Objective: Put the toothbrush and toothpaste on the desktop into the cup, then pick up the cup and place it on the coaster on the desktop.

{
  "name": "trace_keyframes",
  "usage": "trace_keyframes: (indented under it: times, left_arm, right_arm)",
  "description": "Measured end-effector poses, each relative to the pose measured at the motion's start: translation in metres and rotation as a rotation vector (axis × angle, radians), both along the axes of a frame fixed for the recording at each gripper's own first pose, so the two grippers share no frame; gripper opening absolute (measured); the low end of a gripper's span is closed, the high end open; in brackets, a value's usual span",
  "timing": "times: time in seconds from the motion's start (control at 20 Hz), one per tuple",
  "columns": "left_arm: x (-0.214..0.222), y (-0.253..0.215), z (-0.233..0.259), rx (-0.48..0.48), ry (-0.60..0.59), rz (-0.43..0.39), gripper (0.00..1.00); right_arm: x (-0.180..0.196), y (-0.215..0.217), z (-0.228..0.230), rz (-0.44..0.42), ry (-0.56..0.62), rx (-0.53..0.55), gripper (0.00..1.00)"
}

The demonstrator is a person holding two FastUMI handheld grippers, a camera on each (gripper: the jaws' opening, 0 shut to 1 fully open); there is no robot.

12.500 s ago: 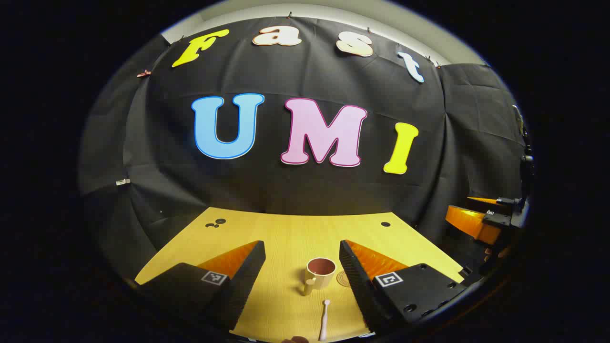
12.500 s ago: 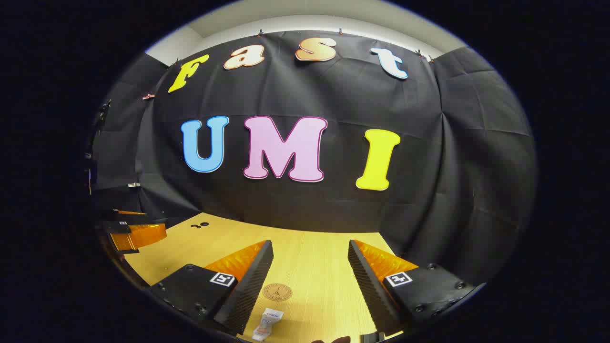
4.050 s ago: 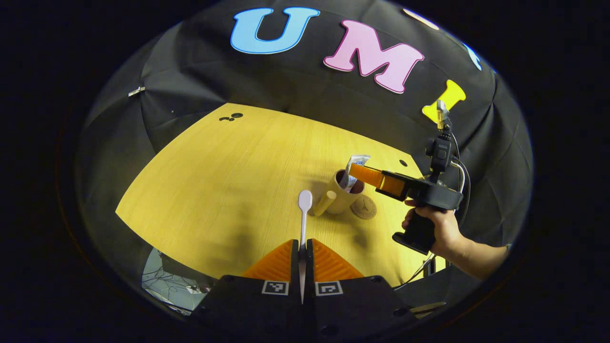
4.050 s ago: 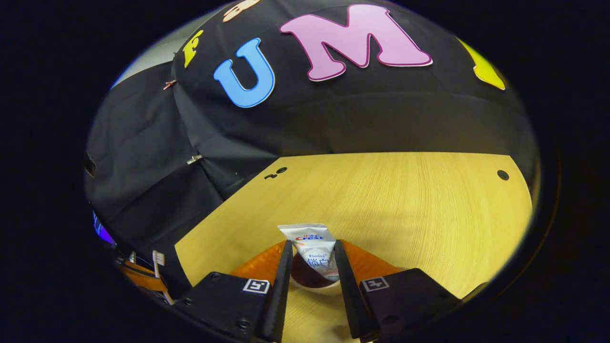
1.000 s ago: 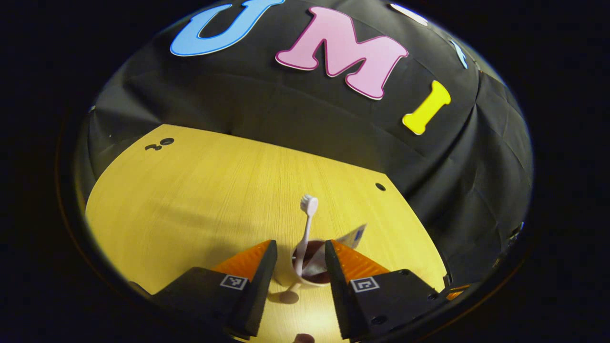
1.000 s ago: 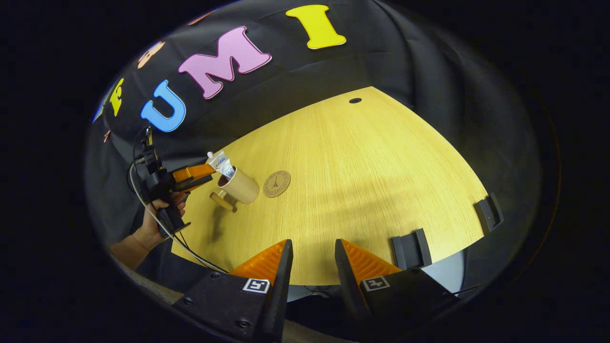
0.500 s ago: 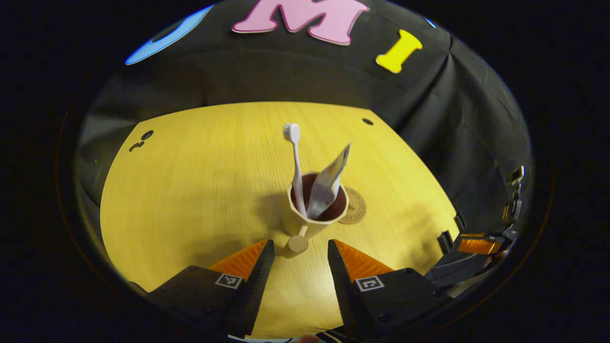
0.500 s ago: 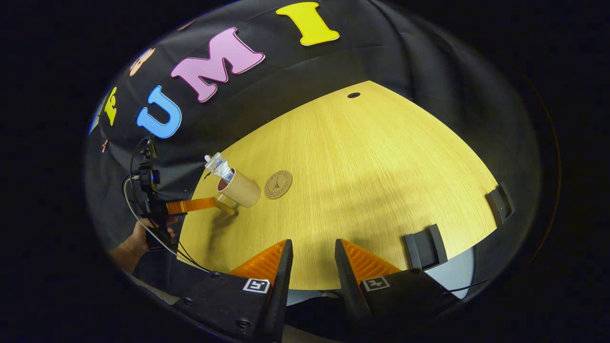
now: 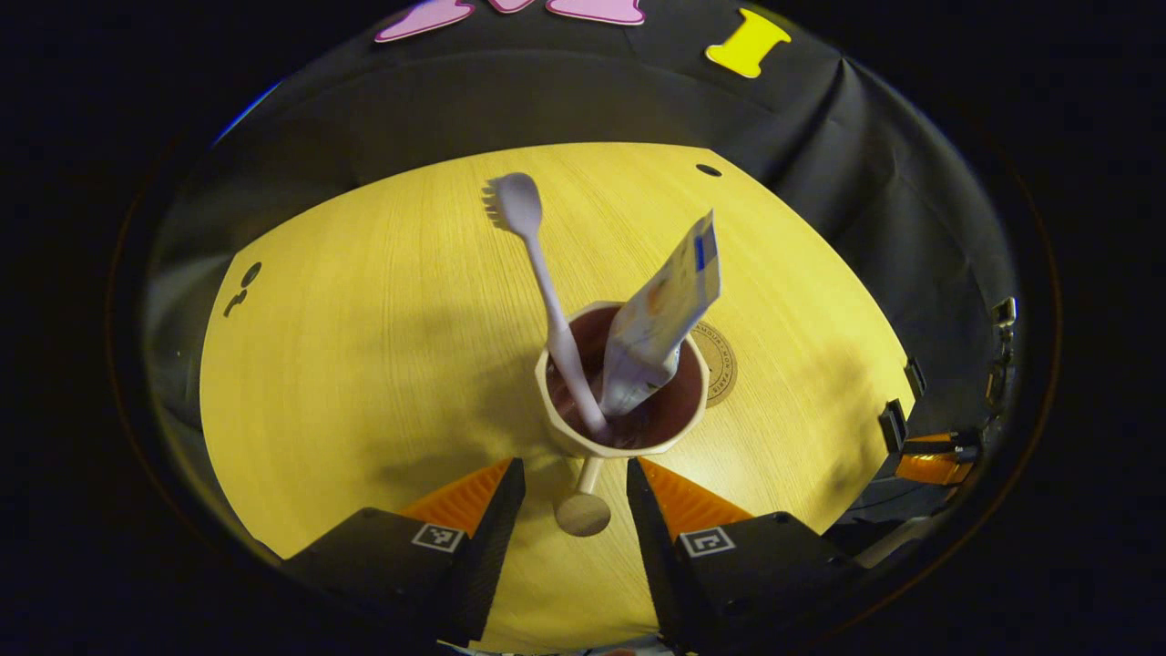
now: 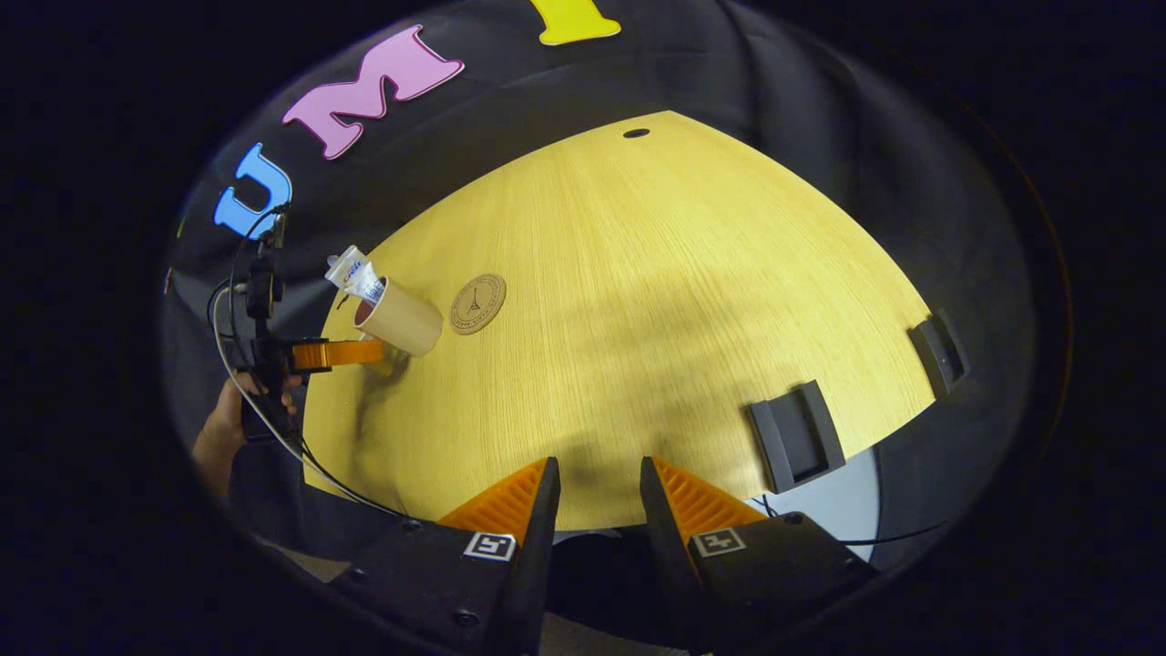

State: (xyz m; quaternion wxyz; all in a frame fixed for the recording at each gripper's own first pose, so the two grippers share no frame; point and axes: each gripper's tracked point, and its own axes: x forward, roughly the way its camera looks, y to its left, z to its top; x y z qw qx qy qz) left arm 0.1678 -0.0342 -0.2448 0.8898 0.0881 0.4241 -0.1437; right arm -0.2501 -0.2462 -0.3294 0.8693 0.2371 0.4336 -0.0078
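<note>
Cup: the tan cup [image 9: 622,428] stands upright on the wooden counter [image 9: 364,319], with the toothbrush [image 9: 547,292] and the toothpaste tube [image 9: 660,319] both standing in it, leaning apart.
Handle: a peg-like cup handle [image 9: 583,506] juts from the cup wall toward the left hand-held gripper [image 9: 569,510]; its long axis runs roughly along the gripper's own forward line.
Key relation: the cup lies straight ahead of the left hand-held gripper, just beyond its fingertips, and the handle's round end sits in the gap between the two fingers, seemingly touching neither.
Left hand-held gripper state: jaws set moderately apart, wider than the handle, gripping nothing.
Right hand-held gripper state: the right hand-held gripper [image 10: 597,510] has its jaws narrowly apart and empty, hanging at the counter's near edge, well apart from the cup.
Nearer hand: the left, by far; in the right gripper view it shows beside the cup.
Coaster: the round coaster [image 10: 477,303] lies flat just beside the cup, on the side away from the handle, still bare.
Judged step: closing on the handle, then lifting the cup onto the coaster.
Risk: the tall contents may tip it.
</note>
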Motion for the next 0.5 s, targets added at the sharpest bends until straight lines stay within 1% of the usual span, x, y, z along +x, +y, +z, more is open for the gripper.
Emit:
trace_keyframes:
  times: [0.15,0.2,0.25,0.3,0.45,0.5]
  left_arm:
    - [0.002,-0.002,-0.007,0.017,0.034,-0.015,0.71]
    - [0.003,-0.002,-0.008,0.021,0.047,-0.016,0.77]
    - [0.004,-0.004,-0.012,0.026,0.062,-0.02,0.67]
    - [0.005,-0.006,-0.015,0.026,0.071,-0.024,0.66]
    - [0.007,-0.01,-0.02,0.032,0.09,-0.031,0.55]
    - [0.007,-0.01,-0.022,0.037,0.096,-0.031,0.54]
  right_arm:
    - [-0.001,0.004,-0.004,0.014,0.011,-0.001,0.55]
    - [-0.001,0.005,-0.005,0.016,0.015,0.004,0.55]
    - [-0.002,0.006,-0.006,0.015,0.02,0.01,0.55]
    - [-0.002,0.006,-0.007,0.011,0.023,0.013,0.55]
    - [-0.003,0.002,-0.008,-0.012,0.024,0.024,0.55]
    - [-0.004,-0.001,-0.008,-0.021,0.024,0.027,0.55]
